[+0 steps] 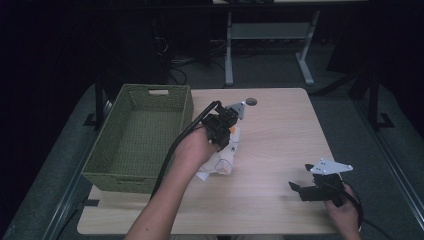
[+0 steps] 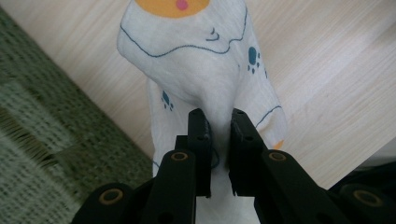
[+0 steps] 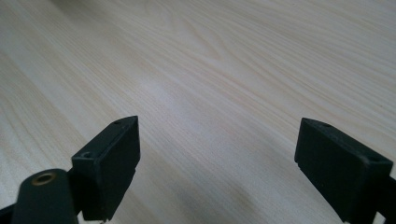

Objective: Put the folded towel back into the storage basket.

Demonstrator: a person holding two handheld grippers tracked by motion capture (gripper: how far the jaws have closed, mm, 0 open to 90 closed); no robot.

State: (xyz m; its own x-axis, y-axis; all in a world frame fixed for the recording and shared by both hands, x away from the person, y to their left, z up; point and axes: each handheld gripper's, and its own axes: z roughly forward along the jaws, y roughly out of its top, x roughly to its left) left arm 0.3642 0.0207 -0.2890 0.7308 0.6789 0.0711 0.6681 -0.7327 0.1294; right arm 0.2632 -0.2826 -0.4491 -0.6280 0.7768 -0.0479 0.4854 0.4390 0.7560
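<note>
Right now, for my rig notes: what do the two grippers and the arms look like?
Both grippers are black with two blocky jaws and brass-ringed pivots. The left gripper and right gripper each carry a grey three-cornered plate and trail a black cable. The forearms are bare, no sleeves in view.

1. No readable text, label, brand or number appears anywhere on the table [image 1: 280,150], the basket [image 1: 137,172] or either gripper.
2. The white cloth [image 2: 196,70] carries only printed pictures, not lettering: blue paw prints, blue outline strokes, and an orange patch with a pink spot.
</note>
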